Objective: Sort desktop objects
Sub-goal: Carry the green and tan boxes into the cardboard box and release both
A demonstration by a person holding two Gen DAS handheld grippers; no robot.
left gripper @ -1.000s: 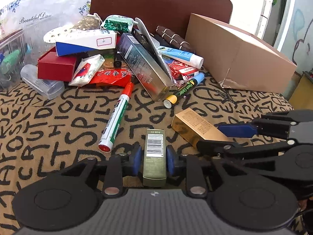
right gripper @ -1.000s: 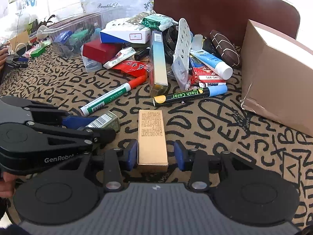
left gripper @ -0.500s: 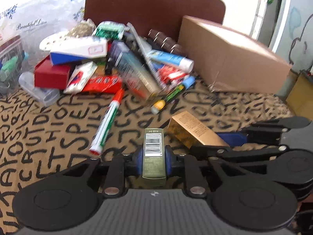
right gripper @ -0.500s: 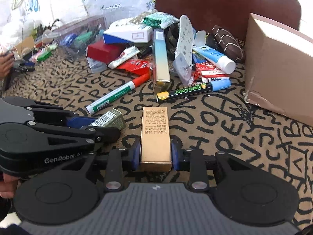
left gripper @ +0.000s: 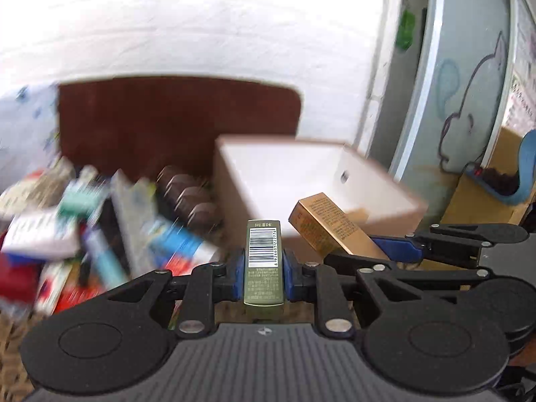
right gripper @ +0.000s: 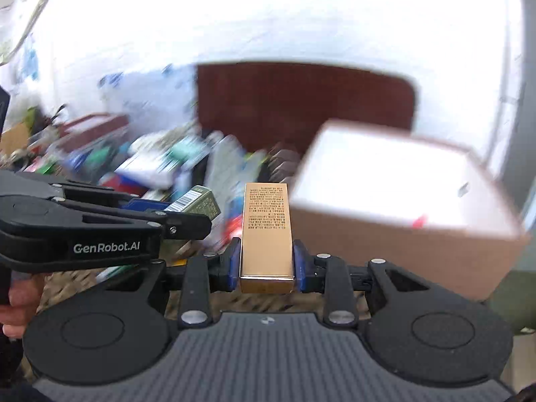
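My left gripper is shut on a small green box with a barcode label, held up in the air. My right gripper is shut on a gold box, also lifted. In the left wrist view the gold box sits to the right, near the front rim of the open cardboard box with a white inside. In the right wrist view the green box is at the left and the cardboard box is ahead to the right.
A blurred pile of packets, tubes and small boxes lies left of the cardboard box on the patterned cloth. A brown chair back stands behind the pile. A white wall is behind it.
Both grippers closed on their boxes and lifted them off the cloth. They have risen and moved toward the cardboard box, whose open top now shows.
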